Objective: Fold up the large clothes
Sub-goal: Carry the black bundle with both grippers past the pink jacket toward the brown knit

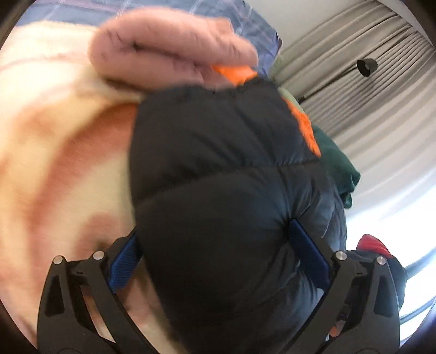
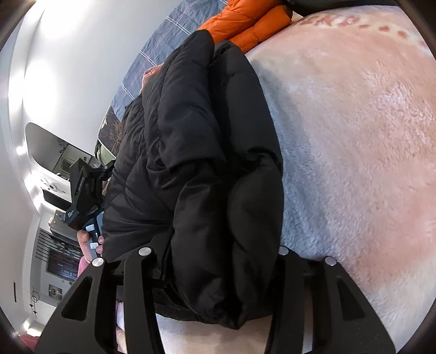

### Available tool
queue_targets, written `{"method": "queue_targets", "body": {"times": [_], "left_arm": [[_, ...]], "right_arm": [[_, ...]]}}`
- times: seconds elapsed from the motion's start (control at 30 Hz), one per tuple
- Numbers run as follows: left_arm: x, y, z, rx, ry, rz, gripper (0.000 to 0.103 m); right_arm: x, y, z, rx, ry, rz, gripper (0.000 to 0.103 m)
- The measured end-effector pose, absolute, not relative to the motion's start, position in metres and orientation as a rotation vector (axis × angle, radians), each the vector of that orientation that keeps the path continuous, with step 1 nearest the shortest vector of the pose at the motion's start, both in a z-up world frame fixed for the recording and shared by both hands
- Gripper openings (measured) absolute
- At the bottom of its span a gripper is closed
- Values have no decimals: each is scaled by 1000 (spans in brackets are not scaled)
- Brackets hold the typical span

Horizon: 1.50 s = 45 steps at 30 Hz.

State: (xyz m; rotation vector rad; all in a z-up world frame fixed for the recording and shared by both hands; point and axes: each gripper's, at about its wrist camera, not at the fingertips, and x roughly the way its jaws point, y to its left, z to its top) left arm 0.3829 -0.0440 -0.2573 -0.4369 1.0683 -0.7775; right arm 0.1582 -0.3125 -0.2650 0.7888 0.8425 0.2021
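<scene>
Black puffer jacket (image 1: 223, 190) bulges right up against your left gripper (image 1: 218, 258), filling the gap between its blue pads (image 1: 308, 256). Those jaws stand spread wide; whether the pads actually press the padding, you cannot tell from this blurred view. In the right wrist view your right gripper (image 2: 215, 272) is clenched on a thick bunched fold of the same jacket, fabric spilling out both sides. Jacket lies on a pale pink fleece blanket (image 2: 354, 136) over the bed, with orange lining (image 2: 245, 21) showing at its far end and a rolled pink garment (image 1: 169, 46) beyond.

Handling, as a judgement: light, soft, springy; the shell looks slick, so shallow pinches will likely slide off. Take deep bites along quilted seams or a hem, where the padding thins. Expect folds to puff open unless pressed flat.
</scene>
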Motion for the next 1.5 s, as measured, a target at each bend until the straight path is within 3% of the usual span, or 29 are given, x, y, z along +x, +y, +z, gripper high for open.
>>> {"method": "queue_targets", "body": {"times": [0.07, 0.13, 0.2, 0.3, 0.53, 0.87, 1.17, 1.5], "left_arm": [[382, -48, -260, -417, 1056, -778, 100], [375, -48, -254, -387, 1015, -785, 85], [364, -51, -238, -329, 969, -772, 57], [344, -45, -205, -274, 891, -761, 44], [305, 19, -116, -217, 630, -724, 45], [277, 138, -64, -236, 486, -517, 46], [296, 199, -75, -210, 490, -340, 46], [376, 207, -112, -116, 601, -241, 46]], "right_arm": [[158, -307, -260, 758, 841, 185, 45], [156, -293, -247, 655, 824, 135, 37], [151, -272, -228, 516, 786, 84, 29], [142, -249, -200, 444, 740, 101, 25], [129, -188, -135, 267, 581, 202, 25], [175, -92, -102, 135, 542, 402, 25], [260, -38, -126, 66, 621, 501, 25], [340, -4, -163, 46, 730, 513, 24]]}}
